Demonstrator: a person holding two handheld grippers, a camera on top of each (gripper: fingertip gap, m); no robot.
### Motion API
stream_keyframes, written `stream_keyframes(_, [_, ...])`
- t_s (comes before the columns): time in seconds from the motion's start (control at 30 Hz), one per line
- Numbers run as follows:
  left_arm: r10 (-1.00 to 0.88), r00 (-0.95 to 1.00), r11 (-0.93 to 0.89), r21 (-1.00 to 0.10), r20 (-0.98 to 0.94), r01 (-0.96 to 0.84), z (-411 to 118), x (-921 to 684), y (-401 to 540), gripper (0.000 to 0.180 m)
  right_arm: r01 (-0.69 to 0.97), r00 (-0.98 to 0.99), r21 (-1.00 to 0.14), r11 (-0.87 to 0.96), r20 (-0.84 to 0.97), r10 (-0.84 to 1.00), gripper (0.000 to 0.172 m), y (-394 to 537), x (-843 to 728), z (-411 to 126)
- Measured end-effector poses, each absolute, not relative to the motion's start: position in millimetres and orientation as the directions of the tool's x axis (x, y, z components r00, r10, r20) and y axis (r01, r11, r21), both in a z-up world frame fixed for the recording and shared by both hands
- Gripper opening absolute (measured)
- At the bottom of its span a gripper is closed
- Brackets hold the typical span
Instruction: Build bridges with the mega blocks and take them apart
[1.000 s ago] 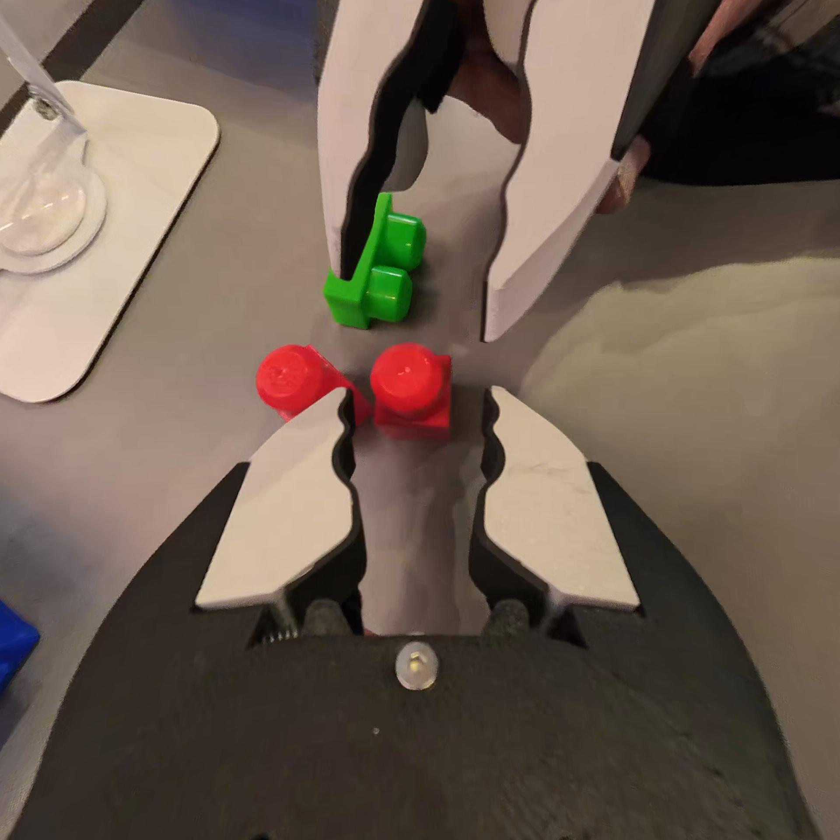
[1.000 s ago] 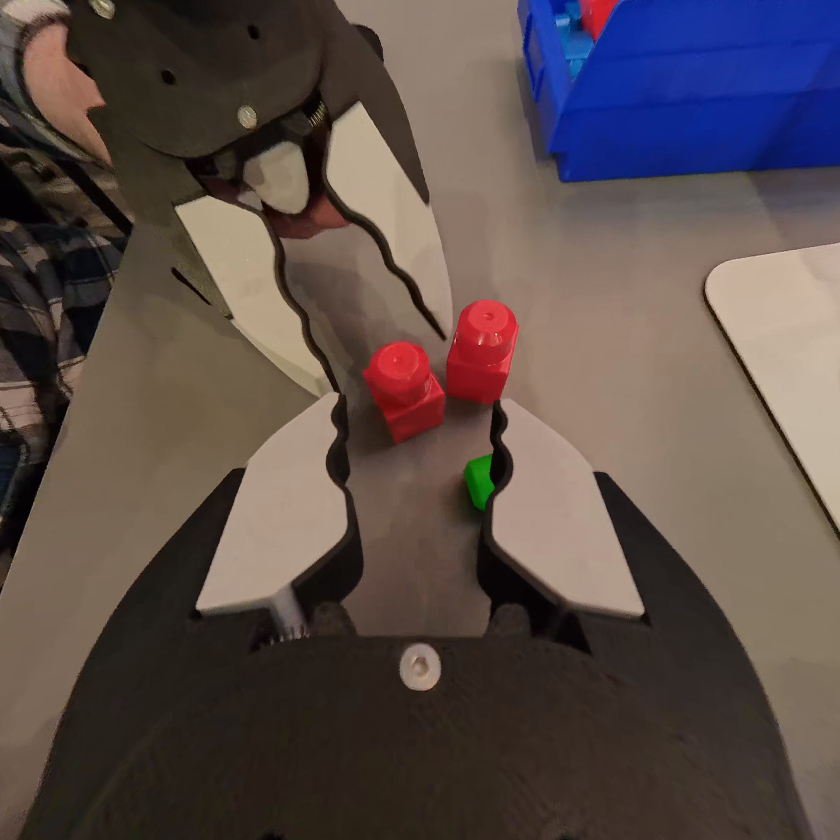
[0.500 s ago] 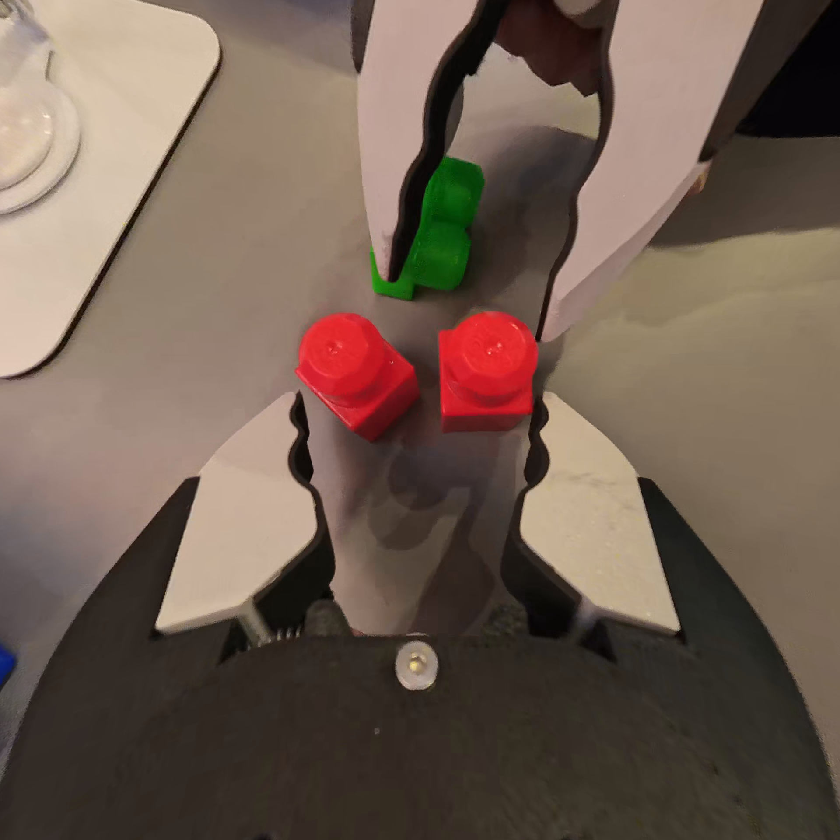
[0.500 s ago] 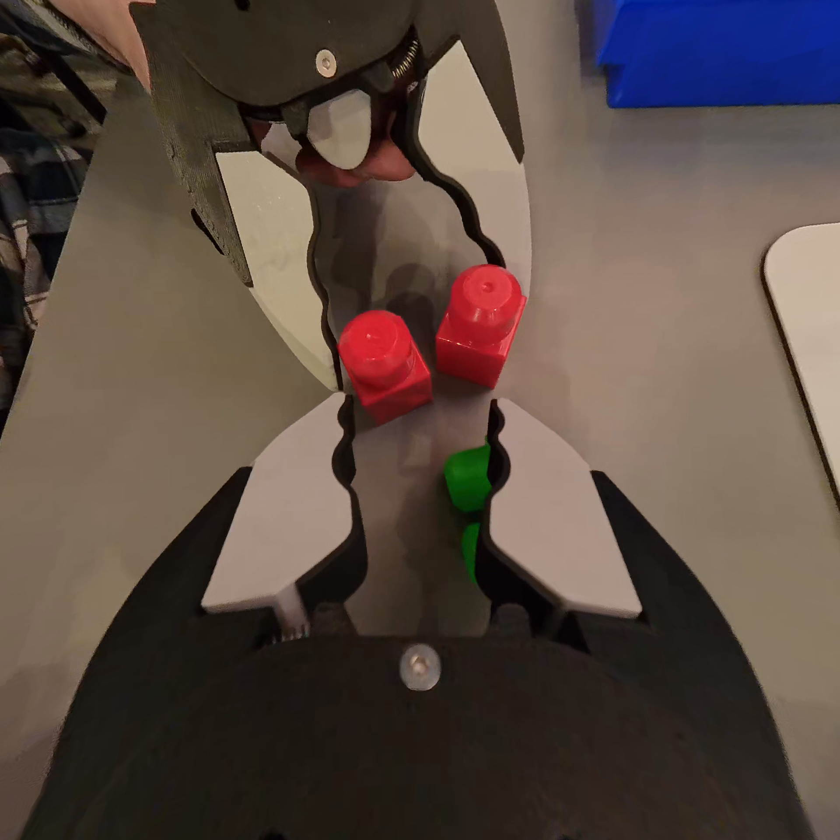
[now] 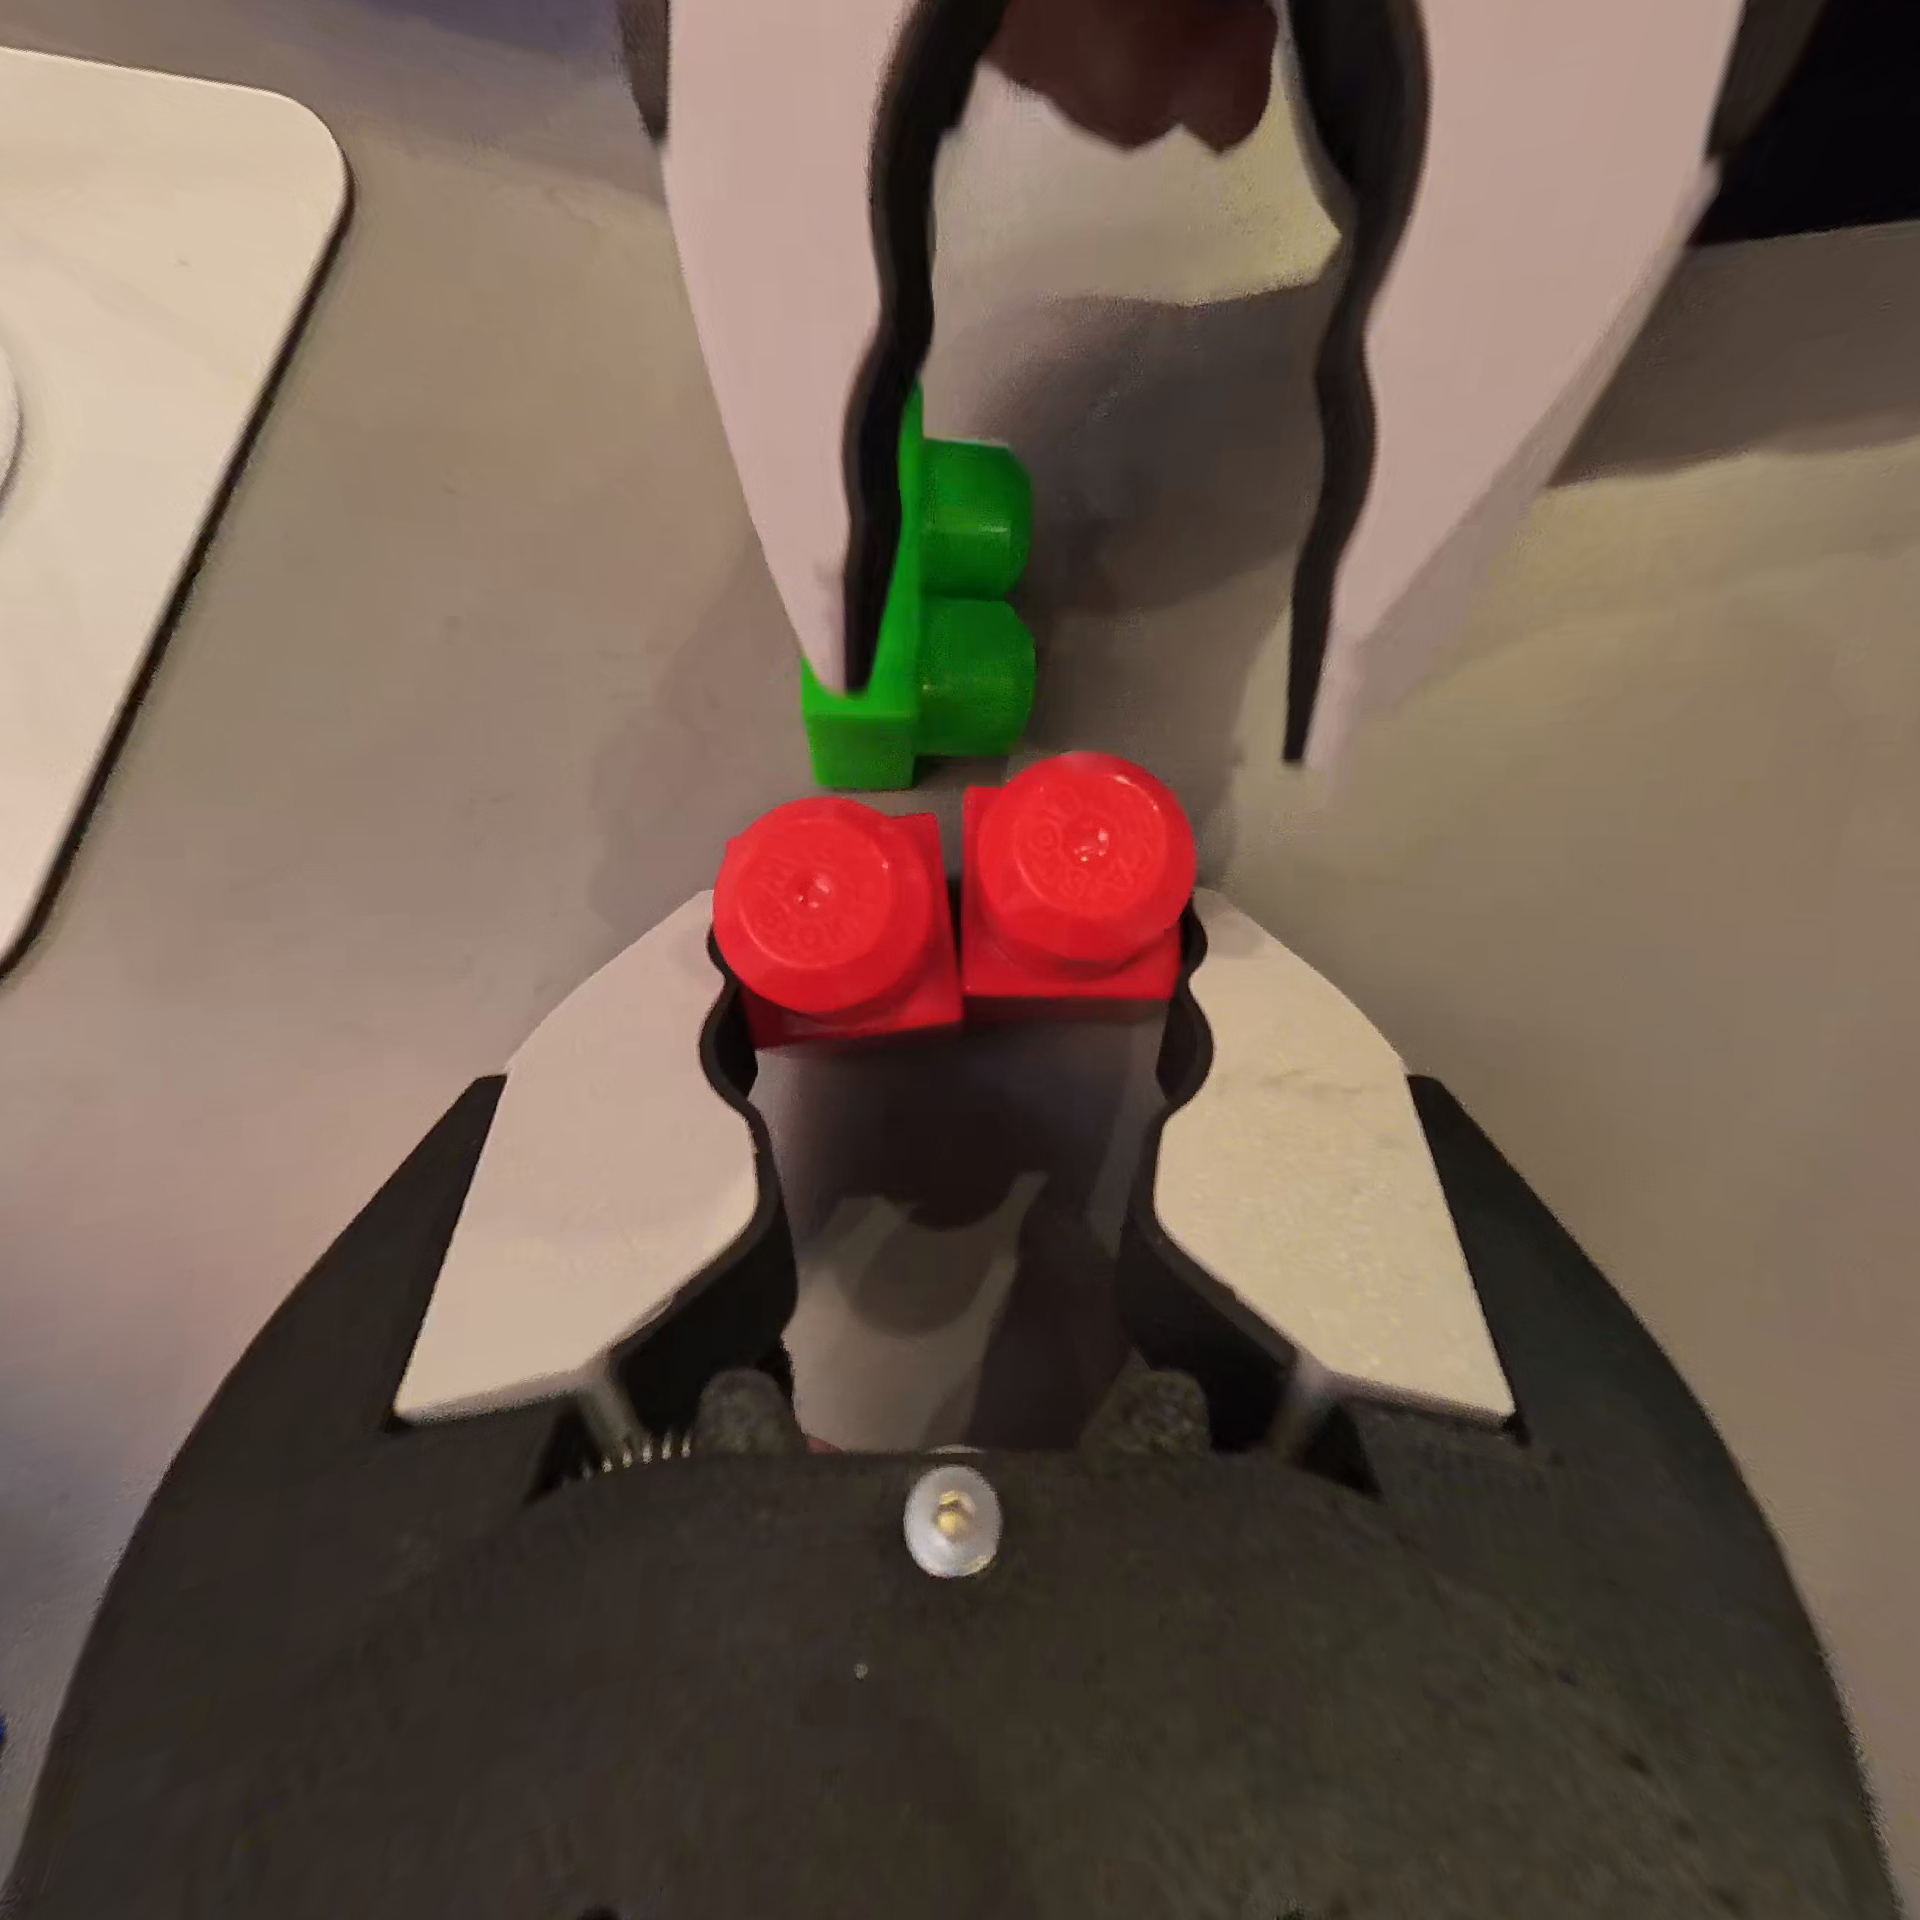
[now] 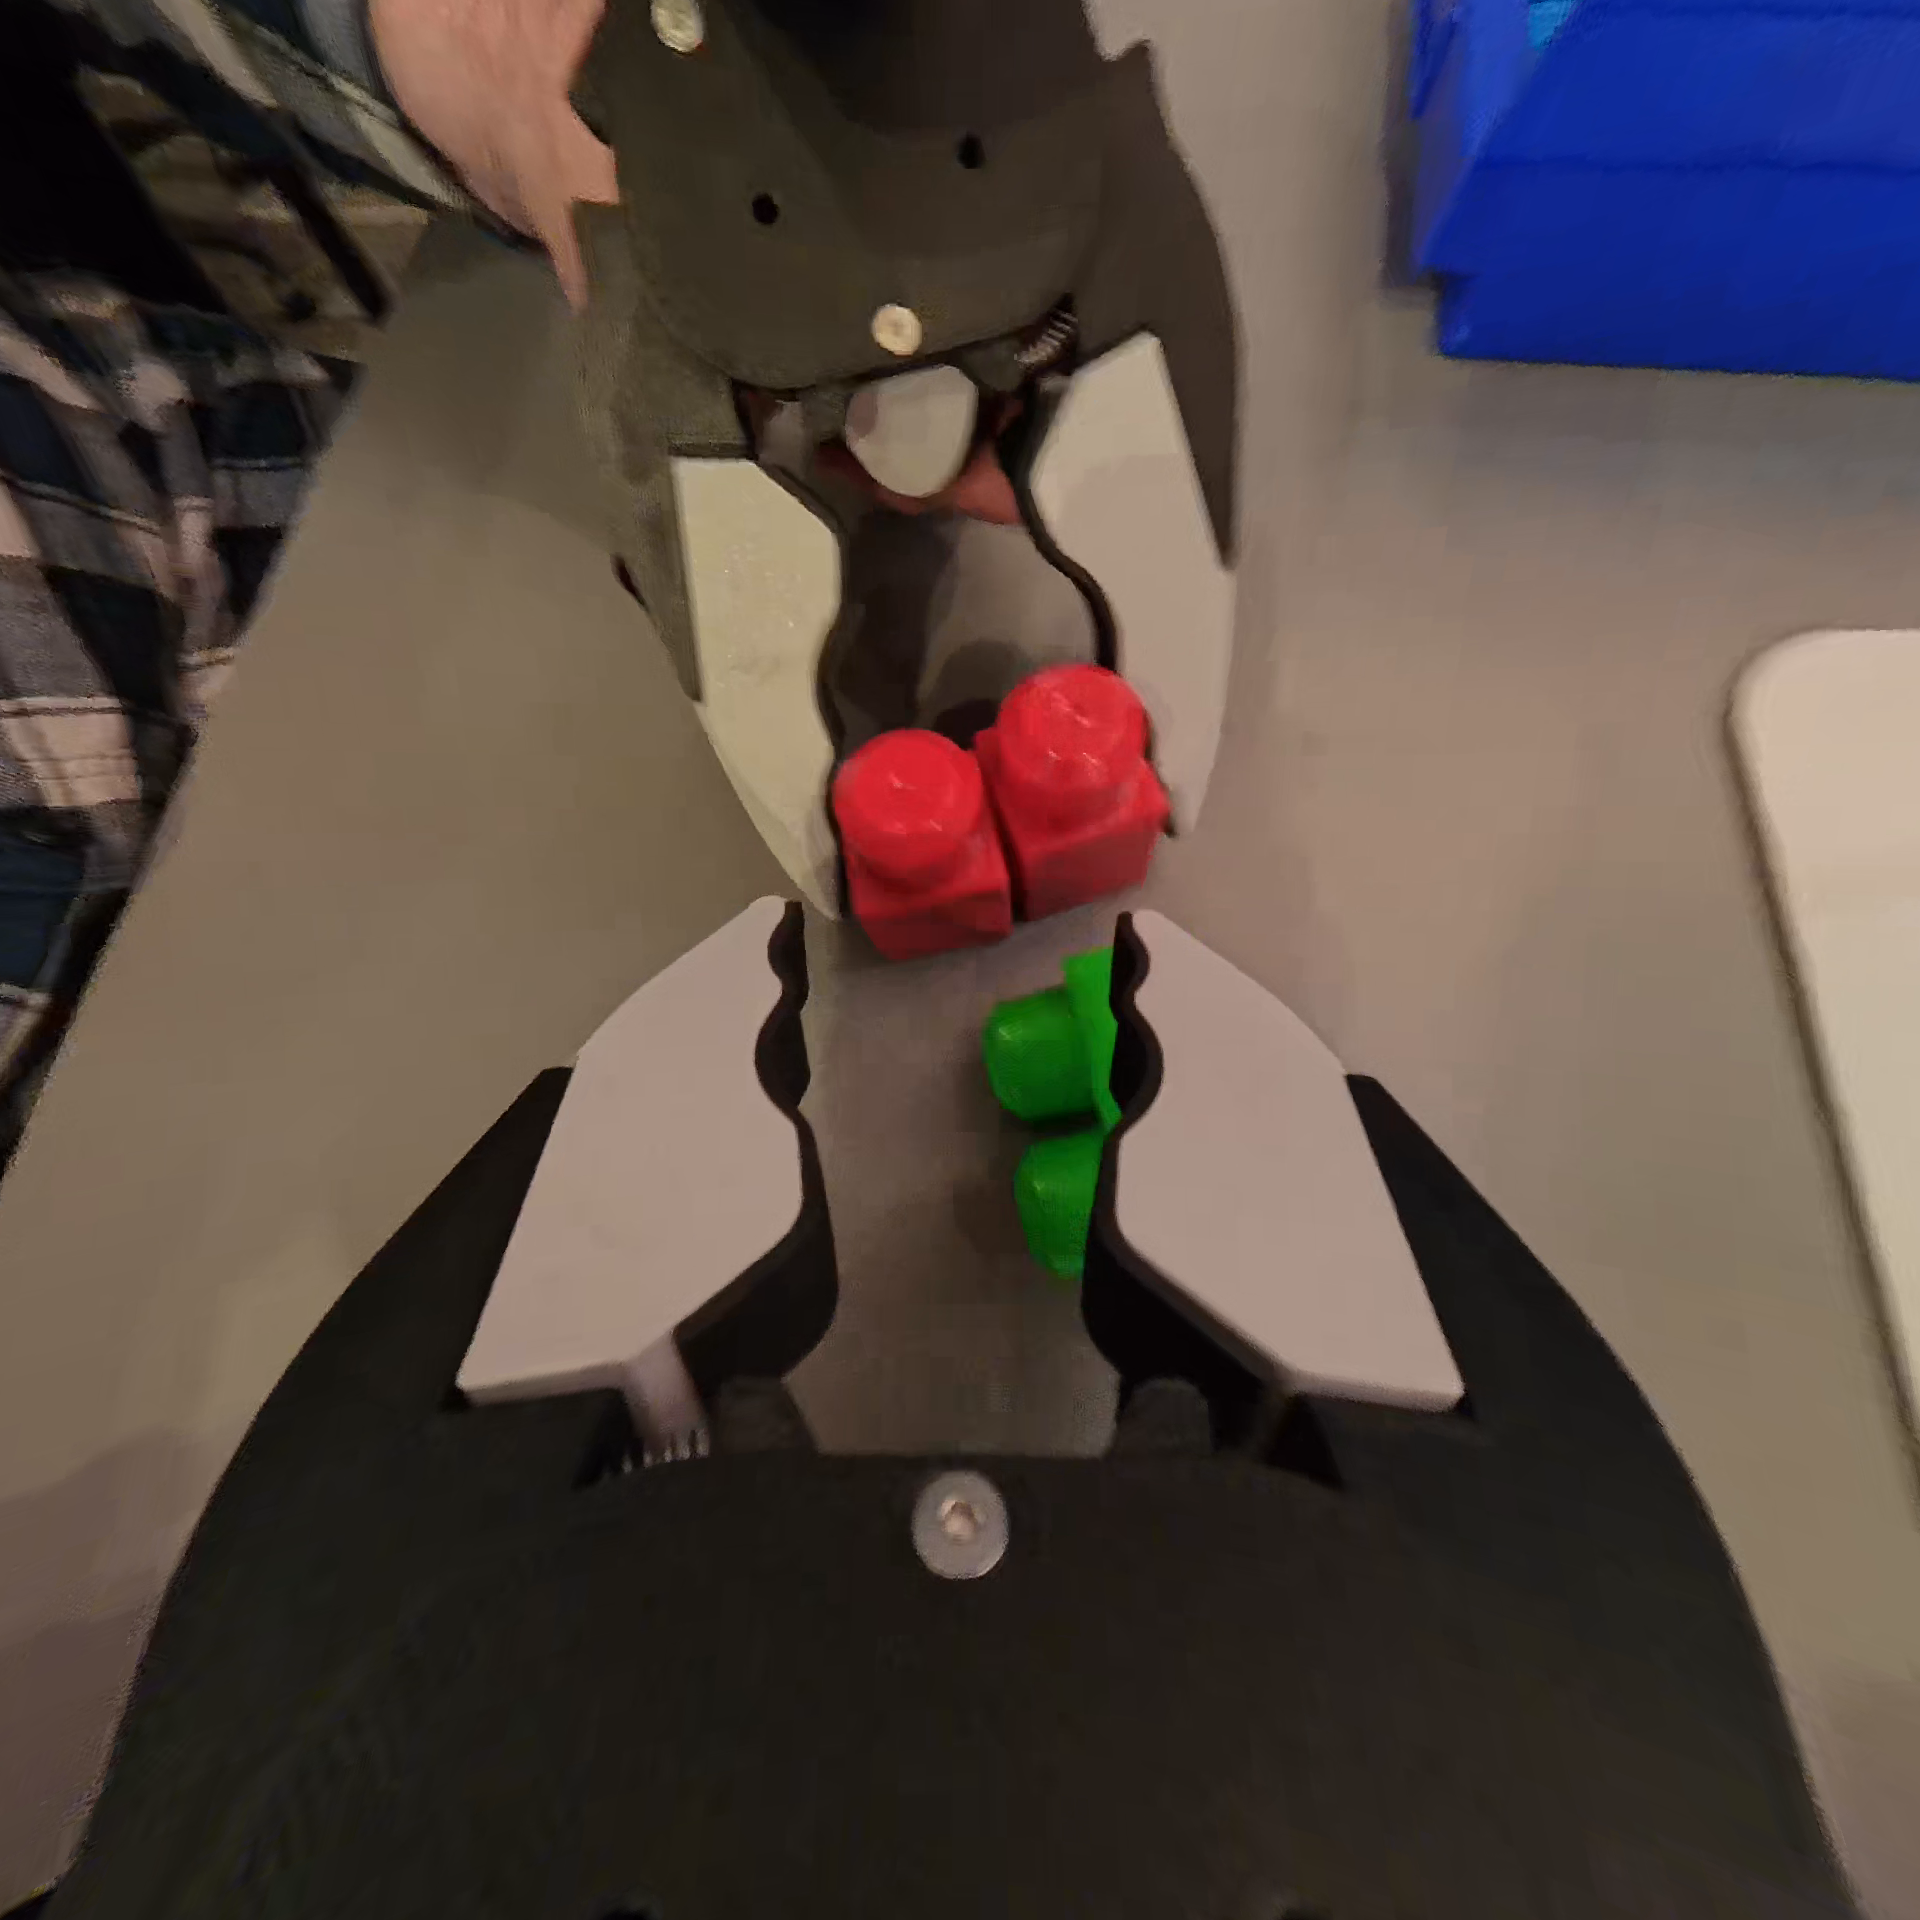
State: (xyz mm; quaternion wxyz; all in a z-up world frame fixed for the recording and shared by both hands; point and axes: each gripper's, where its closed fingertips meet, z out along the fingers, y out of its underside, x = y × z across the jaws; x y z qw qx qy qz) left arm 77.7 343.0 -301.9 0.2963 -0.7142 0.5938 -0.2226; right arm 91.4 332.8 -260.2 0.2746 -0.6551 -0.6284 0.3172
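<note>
Two red single-stud blocks (image 5: 821,914) (image 5: 1081,873) stand side by side, touching, on the grey table (image 5: 468,727). My left gripper (image 5: 956,925) is shut on the pair, one pad against each outer side. The right wrist view shows the same pair (image 6: 920,831) between the left gripper's fingers (image 6: 769,748). A green two-stud block (image 6: 1044,1060) lies on its side against the right finger of my right gripper (image 6: 956,920). Its studs point into the gap and the other finger stands well clear, so the right gripper is open. The green block (image 5: 935,623) also shows in the left wrist view.
A white mat (image 5: 125,364) lies to the left in the left wrist view and at the right edge of the right wrist view (image 6: 1849,935). A blue bin (image 6: 1683,177) stands at the far right. A hand (image 6: 499,114) and a plaid sleeve (image 6: 104,520) are at the upper left. Spacing between my two grippers at the tips: around 5 centimetres.
My left gripper opened wider, moved forward around the two red blocks, then closed and pushed them together. The green block stayed against the right gripper's finger.
</note>
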Motion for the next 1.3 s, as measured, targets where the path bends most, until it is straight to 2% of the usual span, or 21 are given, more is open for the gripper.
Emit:
stream_keyframes(0.1, [-0.982, 0.188, -0.117, -0.68, -0.031, -0.724, -299.3, 72.8, 341.5, 0.076, 0.686, 0.096, -0.725, -0.056, 0.014, 0.995, 0.059, 346.6, 111.1, -252.9])
stream_keyframes(0.2, [-0.984, 0.175, -0.109, -0.645, -0.039, -0.756, -299.0, 67.4, 339.0, 0.075, 0.779, 0.128, -0.626, -0.02, 0.129, 0.983, 0.059, 349.2, 129.4, -258.9])
stream_keyframes(0.3, [-0.986, 0.165, -0.133, -0.659, 0.015, -0.74, -291.4, 68.7, 334.4, 0.075, 0.769, 0.127, -0.638, 0.036, 0.207, 0.97, 0.062, 340.4, 122.6, -252.7])
stream_keyframes(0.47, [-0.898, -0.004, -0.383, -0.789, 0.439, -0.48, -231.6, 87.9, 308.3, 0.075, 0.632, 0.081, -0.706, 0.32, 0.471, 0.879, 0.077, 317.0, 90.1, -222.2])
stream_keyframes(0.53, [-0.801, -0.16, -0.468, -0.771, 0.576, -0.432, -206.4, 89.0, 291.6, 0.075, 0.592, 0.085, -0.665, 0.456, 0.614, 0.785, 0.07, 310.7, 82.0, -207.1])
stream_keyframes(0.6, [-0.731, -0.273, -0.473, -0.753, 0.625, -0.457, -196.0, 87.4, 276.1, 0.075, 0.562, 0.069, -0.635, 0.53, 0.675, 0.735, 0.072, 301.1, 72.8, -196.8])
stream_keyframes(0.67, [-0.712, -0.336, -0.445, -0.767, 0.616, -0.462, -189.1, 88.7, 266.6, 0.076, 0.554, 0.05, -0.63, 0.544, 0.678, 0.734, 0.082, 296.7, 66.8, -193.4])
stream_keyframes(0.77, [-0.688, -0.414, -0.389, -0.785, 0.595, -0.481, -183.5, 88.6, 254.5, 0.075, 0.489, -0.019, -0.689, 0.535, 0.604, 0.797, 0.086, 280.7, 60.9, -189.5])
stream_keyframes(0.97, [-0.656, -0.491, -0.319, -0.8, 0.573, -0.508, -182.5, 89.0, 245.3, 0.075, 0.427, -0.094, -0.732, 0.531, 0.548, 0.831, 0.063, 265.3, 61.2, -177.7])
stream_keyframes(1.13, [-0.635, -0.536, -0.267, -0.809, 0.556, -0.524, -182.3, 87.3, 239.3, 0.075, 0.429, -0.099, -0.72, 0.546, 0.564, 0.82, 0.061, 261.2, 61.5, -176.0])
stream_keyframes(1.3, [-0.618, -0.555, -0.296, -0.819, 0.556, -0.492, -175.0, 89.2, 242.0, 0.075, 0.417, -0.045, -0.74, 0.528, 0.563, 0.825, 0.062, 264.1, 62.2, -169.5])
